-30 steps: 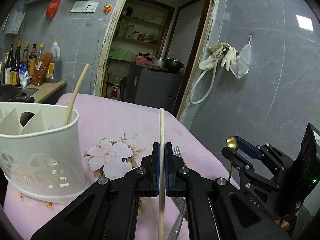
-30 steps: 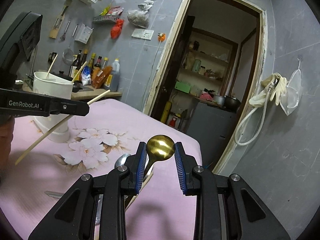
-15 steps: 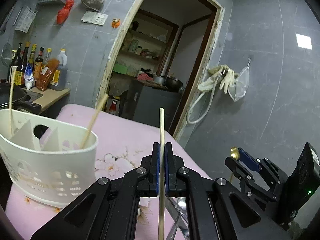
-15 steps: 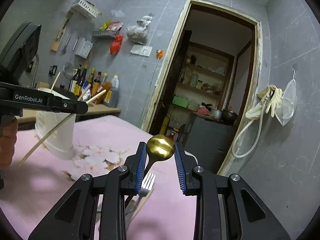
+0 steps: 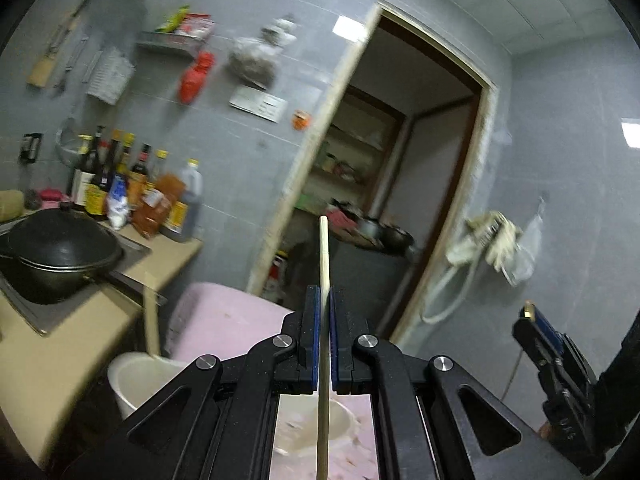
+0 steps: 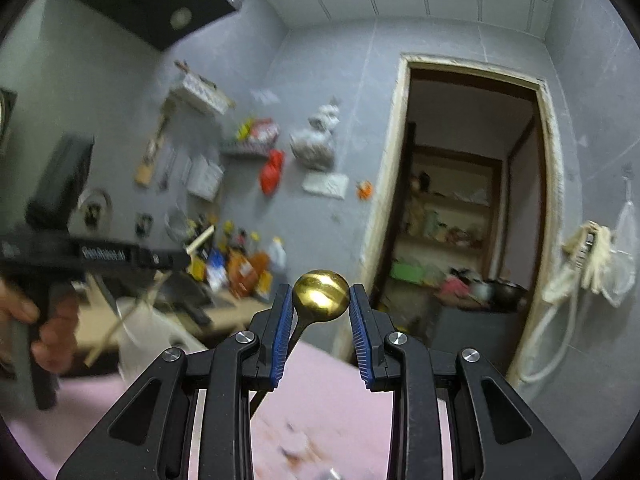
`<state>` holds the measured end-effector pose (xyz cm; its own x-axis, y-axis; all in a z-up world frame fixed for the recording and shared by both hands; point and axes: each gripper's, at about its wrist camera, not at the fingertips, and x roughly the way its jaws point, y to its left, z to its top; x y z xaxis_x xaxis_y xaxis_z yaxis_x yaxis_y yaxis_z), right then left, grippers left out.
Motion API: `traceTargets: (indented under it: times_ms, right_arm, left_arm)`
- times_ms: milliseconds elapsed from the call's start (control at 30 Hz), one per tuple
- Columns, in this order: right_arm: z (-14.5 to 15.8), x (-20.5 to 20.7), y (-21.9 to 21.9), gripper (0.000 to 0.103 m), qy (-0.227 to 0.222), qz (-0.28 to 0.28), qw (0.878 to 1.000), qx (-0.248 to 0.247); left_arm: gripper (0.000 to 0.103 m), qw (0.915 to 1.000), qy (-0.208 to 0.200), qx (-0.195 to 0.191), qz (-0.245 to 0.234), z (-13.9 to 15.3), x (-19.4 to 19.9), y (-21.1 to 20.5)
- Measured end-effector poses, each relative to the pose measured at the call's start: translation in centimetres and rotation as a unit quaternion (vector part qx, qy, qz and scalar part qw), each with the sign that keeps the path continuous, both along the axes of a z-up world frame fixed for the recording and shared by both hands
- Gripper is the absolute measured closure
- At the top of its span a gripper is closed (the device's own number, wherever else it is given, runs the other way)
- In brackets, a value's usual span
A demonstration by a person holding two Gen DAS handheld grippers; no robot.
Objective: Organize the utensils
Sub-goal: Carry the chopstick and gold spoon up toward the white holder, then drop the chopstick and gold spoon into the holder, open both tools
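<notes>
I keep my left tool (image 5: 325,320) clenched on a chopstick (image 5: 323,320) above the holder (image 5: 136,376), right tool (image 6: 320,316) gripping the spoon (image 6: 320,294) (both lifted for dropping in).

Pink floral table (image 5: 224,320) bears the seemingly white holder (image 5: 140,376).

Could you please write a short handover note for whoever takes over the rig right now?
Left gripper: shut on a wooden chopstick, held upright above the white utensil holder.
Right gripper: shut on the bowl of a gold spoon, its handle hanging down.
Done: one chopstick already stands in the holder, on the pink floral tablecloth.
Left: drop the chopstick and spoon into the holder. Other utensils are not in view now; check the table.
</notes>
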<state>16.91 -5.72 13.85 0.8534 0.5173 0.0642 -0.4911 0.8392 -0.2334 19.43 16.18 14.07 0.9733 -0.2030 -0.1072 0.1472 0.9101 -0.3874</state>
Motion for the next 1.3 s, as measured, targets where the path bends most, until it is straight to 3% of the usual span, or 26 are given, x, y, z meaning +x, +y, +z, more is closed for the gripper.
traceTargets:
  times_ms: [167, 500, 767, 967, 1167, 1300]
  right_arm:
    - [0.9, 1.4, 4.8, 0.077, -0.012, 0.03, 0.999, 0.009]
    - [-1.3, 4.2, 9.6, 0.077, -0.031, 0.001, 1.0, 0.002]
    - [-3.9, 5.7, 10.9, 0.077, -0.021, -0.009, 1.0, -0.019]
    - [-5.3, 6.2, 11.4, 0.077, -0.009, -0.006, 0.999, -0.039]
    - [-6.1, 6.3, 11.3, 0.076, 0.018, 0.008, 0.998, -0.055]
    - [-6.1, 6.2, 11.1, 0.068, 0.031, 0.013, 0.998, -0.058]
  left_arm:
    - [0.101, 0.9984, -0.016, -0.037, 0.041, 0.5, 1.3, 5.0]
    - [0.101, 0.9921, -0.055, -0.071, 0.087, -1.9, 3.7, 9.5]
    - [0.101, 0.9874, -0.07, -0.05, 0.133, -4.3, 3.6, 8.8]
    - [0.101, 0.9873, -0.071, -0.021, 0.14, -5.5, 3.1, 7.5]
    - [0.1, 0.9924, -0.036, 0.002, 0.118, -6.4, 2.9, 6.4]
    - [0.099, 0.9956, -0.004, -0.001, 0.093, -6.7, 2.8, 6.1]
